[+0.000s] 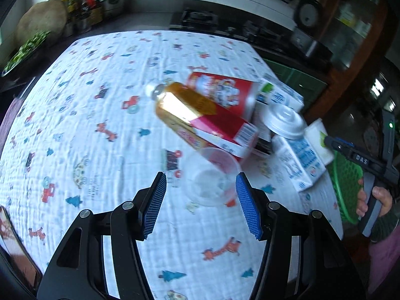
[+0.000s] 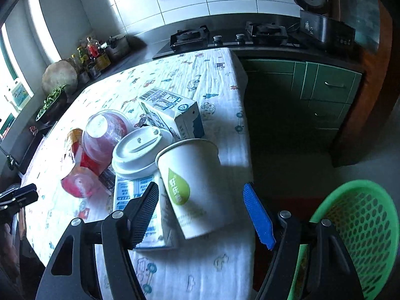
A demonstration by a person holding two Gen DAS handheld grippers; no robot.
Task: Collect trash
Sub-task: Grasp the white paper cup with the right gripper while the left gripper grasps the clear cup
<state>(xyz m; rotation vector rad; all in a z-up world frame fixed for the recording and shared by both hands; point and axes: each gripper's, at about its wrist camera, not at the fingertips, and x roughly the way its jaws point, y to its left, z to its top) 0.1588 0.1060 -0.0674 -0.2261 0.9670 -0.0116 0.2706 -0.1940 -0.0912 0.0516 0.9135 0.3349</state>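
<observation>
Handle (image 1: 360,161) lettering reads "DAS".

The right gripper (image 1: 360,161), seen from the left wrist view, carries white letters "DAS" on a dark block of its body. The white paper cup (image 2: 197,187) bears a green drop-shaped logo with Chinese characters in white (they run sideways and are too soft to make out for certain). The blue-and-white milk carton (image 2: 172,115) shows a barcode and rows of small print on its upper face, none of it legible. A second blue-and-white carton (image 1: 300,165) has blue panels of print, also unreadable. The red box (image 1: 225,115) has blurred white and blue lettering and a barcode on its end, not legible
</observation>
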